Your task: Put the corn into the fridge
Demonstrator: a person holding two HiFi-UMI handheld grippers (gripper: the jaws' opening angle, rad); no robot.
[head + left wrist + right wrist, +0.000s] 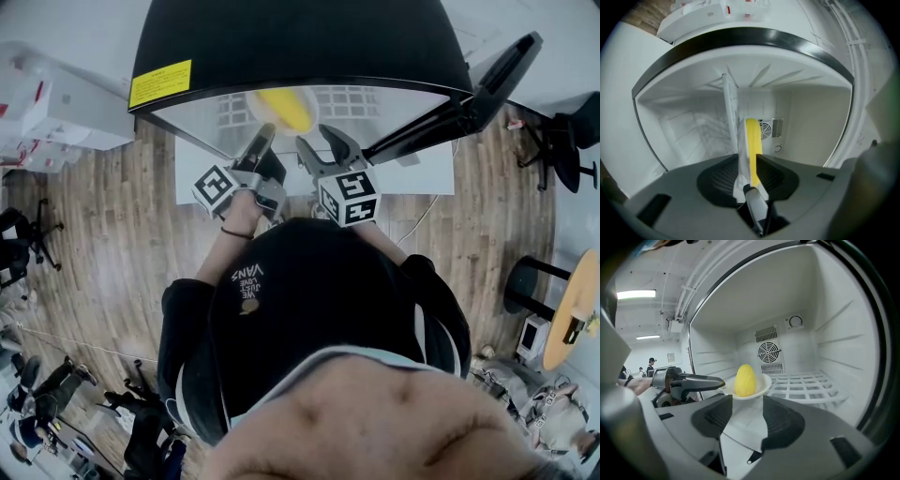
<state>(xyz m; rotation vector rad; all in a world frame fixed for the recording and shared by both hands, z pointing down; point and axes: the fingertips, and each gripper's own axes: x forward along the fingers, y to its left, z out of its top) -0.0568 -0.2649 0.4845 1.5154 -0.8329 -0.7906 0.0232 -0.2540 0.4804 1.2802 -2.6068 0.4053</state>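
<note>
Currently left tongs point(749, 174) are clamped on the near rim of a white plate point(733, 136), seen edge-on in the left gripper view. The corn point(753, 150) lies on that plate, long axis running away from the tongs toward the fan grille point(771, 127) on the fridge's point(300, 37) back wall. Right tongs point(743, 416) are spread wide with nothing between them. From their view the corn sits dead ahead at frame centre, over the left front of the wire shelf point(806, 385). Can't tell whether the plate rests on the shelf. Left hand is the carrier; my read is push inward, lower, release.
</note>
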